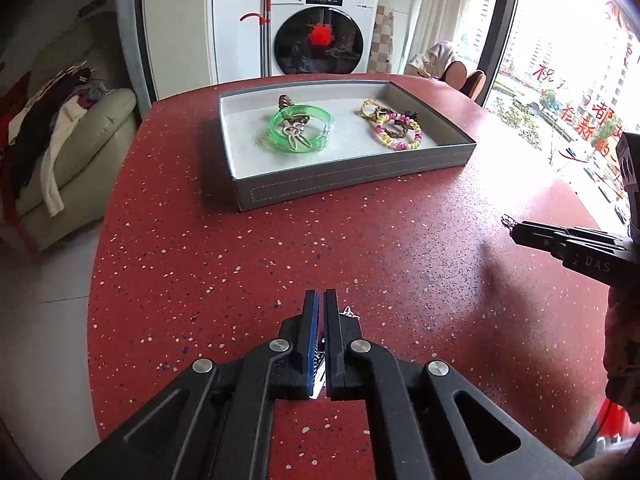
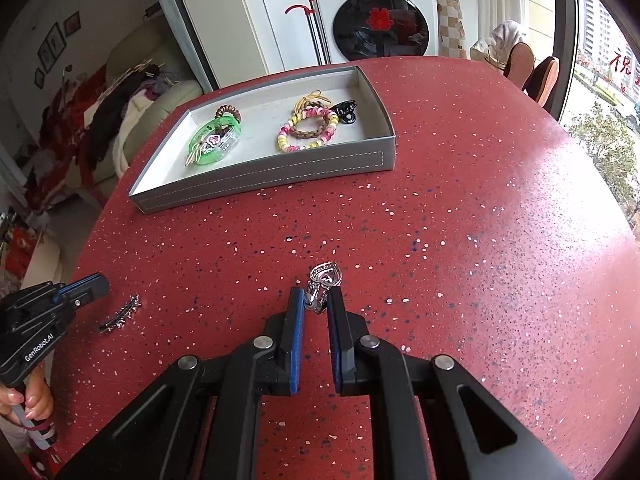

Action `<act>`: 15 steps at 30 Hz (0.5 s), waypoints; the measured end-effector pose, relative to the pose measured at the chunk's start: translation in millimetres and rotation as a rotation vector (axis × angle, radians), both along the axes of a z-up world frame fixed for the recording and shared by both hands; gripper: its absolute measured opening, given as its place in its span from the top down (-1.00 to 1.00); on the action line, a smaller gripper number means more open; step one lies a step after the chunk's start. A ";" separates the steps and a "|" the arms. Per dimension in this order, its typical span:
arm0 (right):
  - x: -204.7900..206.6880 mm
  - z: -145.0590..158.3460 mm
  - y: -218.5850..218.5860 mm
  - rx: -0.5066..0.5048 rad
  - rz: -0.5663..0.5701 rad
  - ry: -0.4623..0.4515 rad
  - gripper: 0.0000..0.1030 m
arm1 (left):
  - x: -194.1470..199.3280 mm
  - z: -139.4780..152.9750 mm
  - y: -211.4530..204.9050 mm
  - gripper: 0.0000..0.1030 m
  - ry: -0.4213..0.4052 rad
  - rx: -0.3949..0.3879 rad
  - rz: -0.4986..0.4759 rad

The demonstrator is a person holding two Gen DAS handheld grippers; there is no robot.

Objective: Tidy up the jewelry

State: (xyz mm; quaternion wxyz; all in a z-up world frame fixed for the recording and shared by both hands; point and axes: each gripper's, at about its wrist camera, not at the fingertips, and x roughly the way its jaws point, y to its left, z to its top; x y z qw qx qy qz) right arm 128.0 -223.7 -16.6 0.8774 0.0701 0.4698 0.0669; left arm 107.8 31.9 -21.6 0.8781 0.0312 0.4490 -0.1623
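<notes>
While the red speckled table [image 2: 460,208] filled both views, a grey tray [image 2: 280,182] with a pale lining sat toward its far side, well apart from both grippers. Behind the table stood a white washing machine [image 1: 320,28], with a cream sofa [image 1: 80,148] heaped with clothes off to the left.

Inside the tray, a clear green bangle [image 1: 301,128] lay in the left half with a small silver charm resting within it and a brown coiled hair tie [image 2: 228,112] just behind it. In the right half, a pink and yellow beaded bracelet [image 2: 306,130] lay around a brown braided band [image 2: 310,130], with a yellow cord [image 2: 310,100] behind and a black claw clip [image 2: 346,112] beside them.

The left gripper [image 1: 321,300] hovered low over the table with its 2 blue-padded fingers drawn nearly together; nothing could be seen pinched at the tips. A spiked silver hair clip [image 2: 120,314] lay flat on the table just beside that gripper, loose and untouched in the right wrist view.

The right gripper [image 2: 316,300] had its fingers clenched around the shank of a silver ring [image 2: 322,286], whose ornate openwork head stuck out past the tips, above the table, nearer the camera than the tray.
</notes>
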 end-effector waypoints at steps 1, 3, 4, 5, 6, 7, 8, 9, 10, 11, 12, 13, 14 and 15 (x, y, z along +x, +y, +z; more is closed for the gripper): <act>-0.3 -0.6 0.0 0.005 -0.001 0.001 0.75 | 0.4 -1.2 0.9 0.61 0.009 0.003 0.002; -1.4 -0.9 0.8 0.011 0.001 0.001 0.75 | -1.0 -4.9 1.3 0.43 0.018 0.015 0.008; -2.2 -0.6 1.1 0.012 0.002 0.000 0.75 | -1.7 -7.0 1.1 0.05 0.025 0.020 0.010; -3.2 -0.1 1.3 0.013 0.003 -0.001 0.75 | -2.5 -8.9 0.8 -1.00 0.034 0.025 0.015; -4.2 0.7 1.3 0.014 0.004 -0.004 0.75 | -5.9 -8.4 1.0 -1.00 0.011 0.027 0.031; -5.2 1.3 0.9 0.015 0.004 -0.005 0.75 | -9.5 -7.0 -0.2 -1.00 -0.017 0.033 0.028; -5.7 2.0 0.8 0.016 0.004 -0.006 0.75 | -10.9 -7.7 -3.2 -1.00 -0.023 0.044 0.012; -5.7 2.6 0.8 0.016 0.004 -0.008 0.75 | -12.2 -8.9 -6.2 -1.00 -0.031 0.055 0.002; -5.9 2.8 0.3 0.017 0.004 -0.009 0.75 | -13.1 -10.4 -8.7 -1.00 -0.041 0.069 -0.006; -6.4 3.0 0.0 0.020 0.003 -0.010 0.75 | -13.9 -11.9 -10.7 -1.00 -0.048 0.085 -0.017; -7.2 3.2 -0.2 0.022 0.003 -0.010 0.75 | -14.1 -14.6 -13.7 -1.00 -0.052 0.101 -0.031; -7.8 3.2 -0.4 0.023 0.004 -0.010 0.75 | -13.8 -18.9 -16.5 -1.00 -0.049 0.116 -0.047; -8.8 3.2 -0.2 0.024 0.005 -0.010 0.75 | -13.5 -23.1 -19.1 -1.00 -0.040 0.131 -0.058; -10.3 3.4 -0.2 0.025 0.006 -0.011 0.75 | -12.4 -27.1 -21.2 -0.93 -0.029 0.140 -0.068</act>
